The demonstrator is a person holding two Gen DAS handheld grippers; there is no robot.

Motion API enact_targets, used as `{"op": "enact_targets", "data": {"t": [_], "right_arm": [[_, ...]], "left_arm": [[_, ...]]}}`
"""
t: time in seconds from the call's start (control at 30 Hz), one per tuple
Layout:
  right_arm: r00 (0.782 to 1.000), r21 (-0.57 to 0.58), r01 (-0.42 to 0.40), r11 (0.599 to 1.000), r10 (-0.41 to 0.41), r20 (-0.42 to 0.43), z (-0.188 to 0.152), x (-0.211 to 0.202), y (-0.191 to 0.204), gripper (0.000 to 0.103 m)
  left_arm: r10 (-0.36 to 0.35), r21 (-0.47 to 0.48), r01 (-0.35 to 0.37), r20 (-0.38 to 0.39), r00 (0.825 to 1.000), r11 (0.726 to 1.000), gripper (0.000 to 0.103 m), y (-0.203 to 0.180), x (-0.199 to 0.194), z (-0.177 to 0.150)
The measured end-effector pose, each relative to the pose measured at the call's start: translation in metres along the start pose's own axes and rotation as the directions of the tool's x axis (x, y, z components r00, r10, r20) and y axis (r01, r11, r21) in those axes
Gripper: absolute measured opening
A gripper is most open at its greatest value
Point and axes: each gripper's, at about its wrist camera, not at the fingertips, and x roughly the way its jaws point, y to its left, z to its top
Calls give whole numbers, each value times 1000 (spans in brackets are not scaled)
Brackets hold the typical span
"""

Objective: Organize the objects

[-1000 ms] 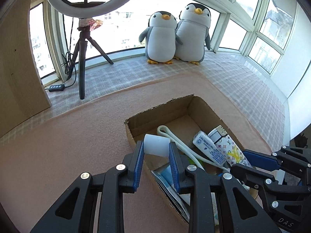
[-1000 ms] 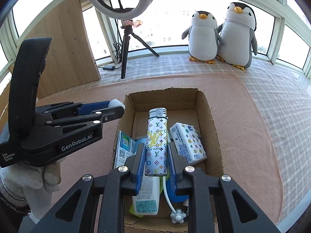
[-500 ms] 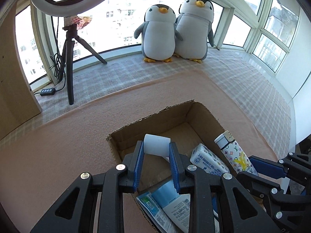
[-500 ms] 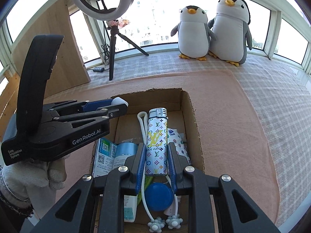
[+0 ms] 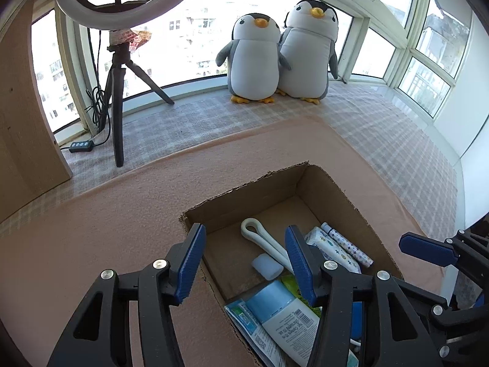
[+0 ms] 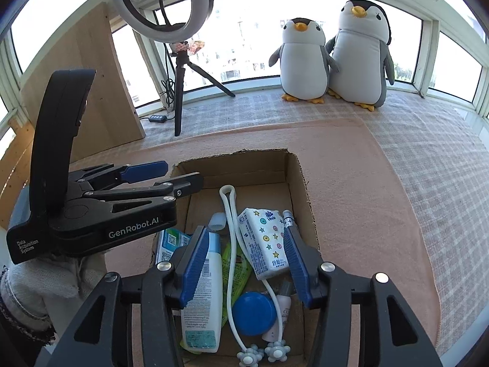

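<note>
Both grippers, left [image 5: 244,264] and right [image 6: 244,267], gape wide, holding nothing; everything visible already sits in the cardboard box [image 6: 295,180], so looks nearly done.

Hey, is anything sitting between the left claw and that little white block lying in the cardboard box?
Nothing visible. The left claw hangs open above the cardboard box, and the white block lies on the bare box floor in plain view between the jaws. A white cord lies right beside it, not over it.
</note>
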Motion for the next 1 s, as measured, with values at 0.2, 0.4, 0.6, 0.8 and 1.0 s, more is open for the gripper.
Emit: {"op": "enact_targets", "data": {"t": [0.2,0.4,0.6,0.8,1.0], "right_arm": [[1000,3,-13,1000,13,2,-3,-7,14,48],[999,-2,-31,1000,31,8,-9,-15,39,54],[999,-25,-42,999,42,17,-18,-23,76,63],[998,-61,-62,996,63,10,-31,-28,120,71],[998,-103,-62,993,61,-6,-51,-26,165,72]], "left_arm": [[26,-11,-26,19,999,1000,58,19,-25,-9],[61,-35,-59,49,997,998,58,45,-65,-26],[97,-79,-91,71,993,993,65,78,-112,-50],[131,-129,-119,90,987,984,76,111,-158,-85],[170,-177,-156,64,983,972,81,138,-193,-131]]}}
